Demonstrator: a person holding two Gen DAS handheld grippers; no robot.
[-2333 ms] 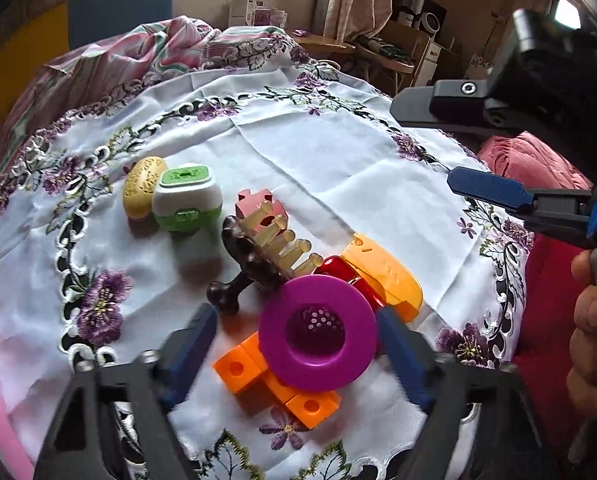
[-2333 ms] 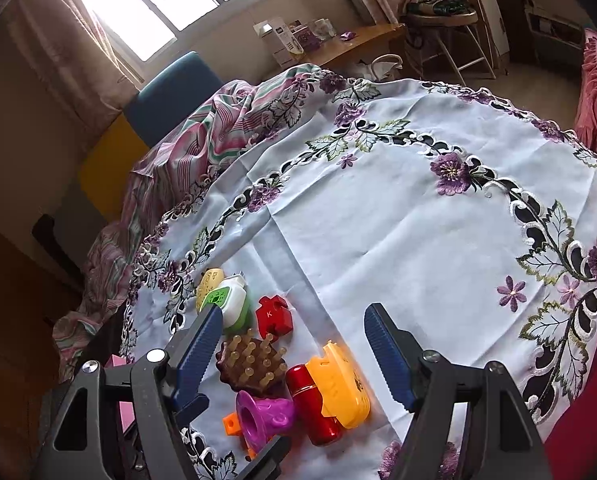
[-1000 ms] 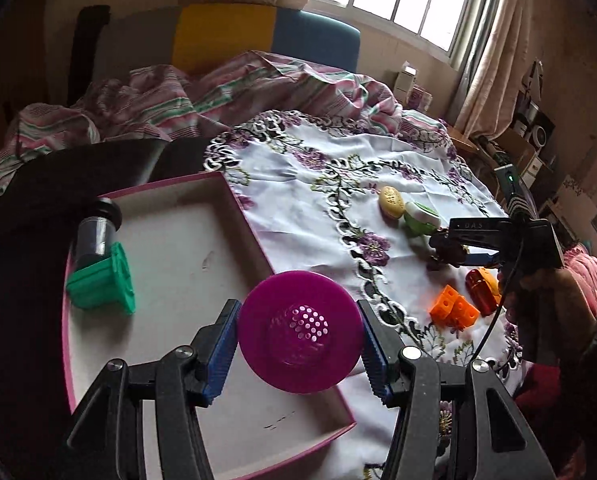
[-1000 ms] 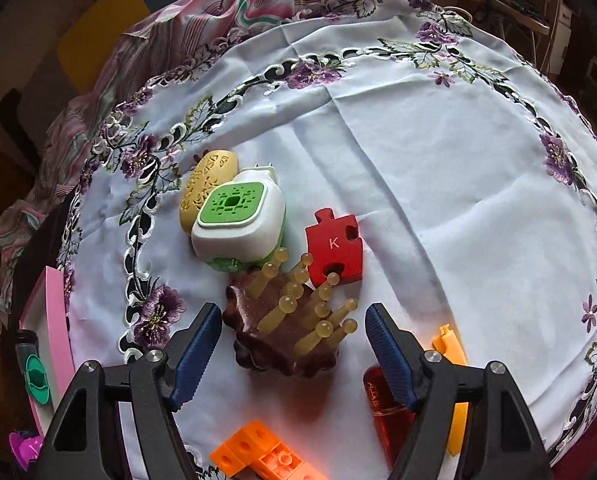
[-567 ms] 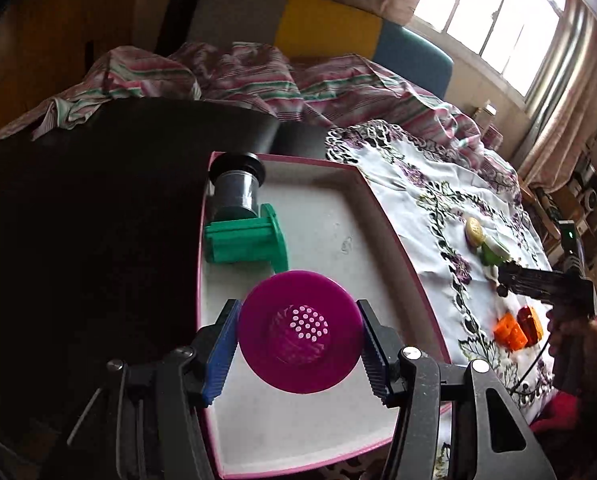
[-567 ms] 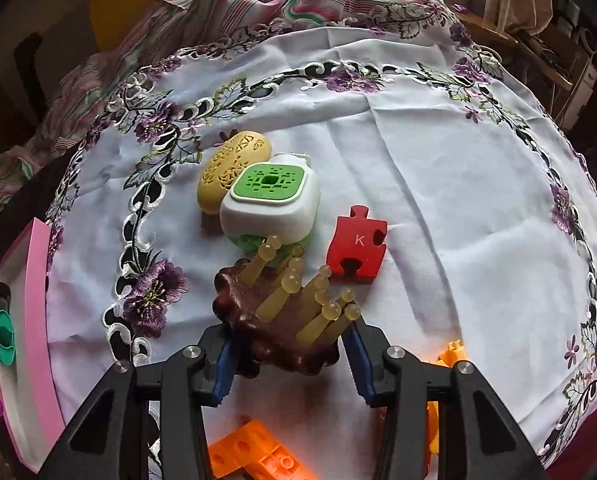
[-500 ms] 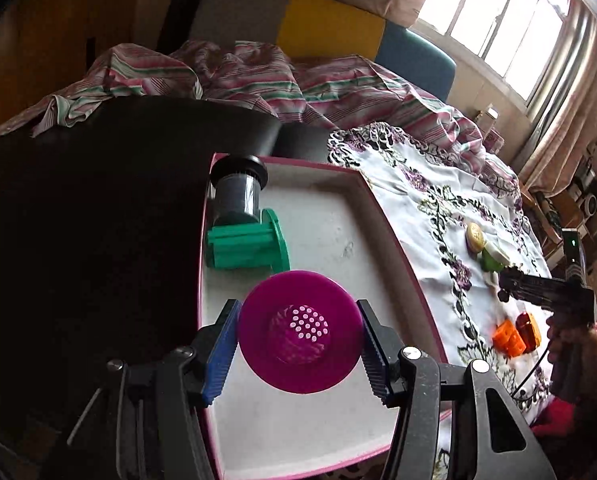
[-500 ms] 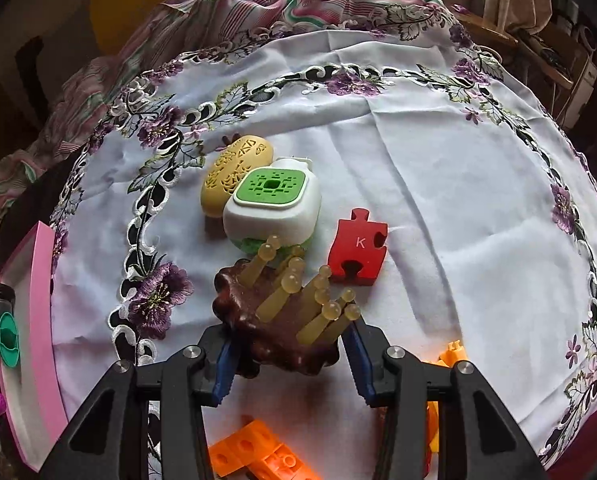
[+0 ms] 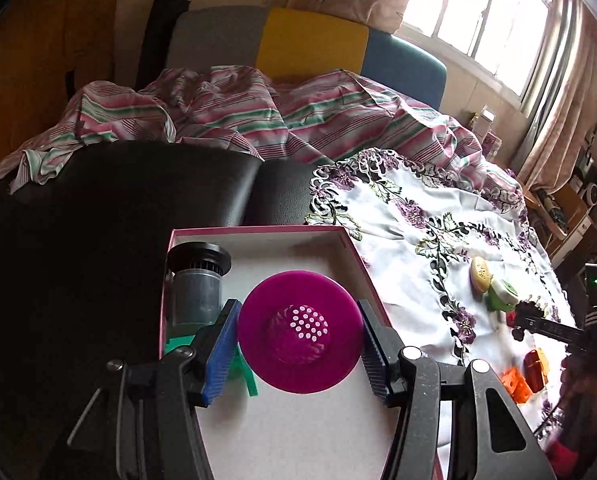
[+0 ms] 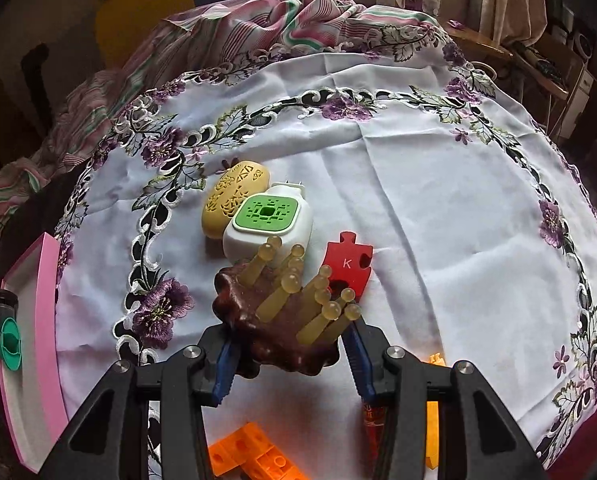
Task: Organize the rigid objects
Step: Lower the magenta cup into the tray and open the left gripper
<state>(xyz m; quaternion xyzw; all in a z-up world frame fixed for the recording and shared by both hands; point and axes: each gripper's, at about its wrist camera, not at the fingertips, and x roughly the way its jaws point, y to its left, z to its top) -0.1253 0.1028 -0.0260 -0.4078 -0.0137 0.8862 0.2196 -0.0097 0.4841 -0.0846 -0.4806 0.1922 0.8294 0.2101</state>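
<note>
My left gripper (image 9: 296, 354) is shut on a purple funnel-shaped strainer (image 9: 300, 342) and holds it over the pink-rimmed tray (image 9: 258, 233). In the tray lie a dark cylinder (image 9: 198, 286) and a green spool (image 9: 246, 378), partly hidden by the strainer. My right gripper (image 10: 290, 354) is shut on a brown massage brush with amber pegs (image 10: 282, 320), held just above the white embroidered tablecloth (image 10: 418, 184). Behind it lie a white and green device (image 10: 268, 226), a yellow oval case (image 10: 234, 198) and a red puzzle piece (image 10: 346, 266).
Orange blocks (image 10: 246, 458), a red lighter (image 10: 372, 414) and a yellow piece (image 10: 432, 412) lie under my right gripper. The tray edge (image 10: 44, 320) shows at the left of the right wrist view. A black seat (image 9: 118, 200) and striped cloth (image 9: 238, 112) lie beyond the tray.
My left gripper has moved further over the tray, the strainer now covering part of the green spool. My right gripper has lifted the brush slightly off the cloth.
</note>
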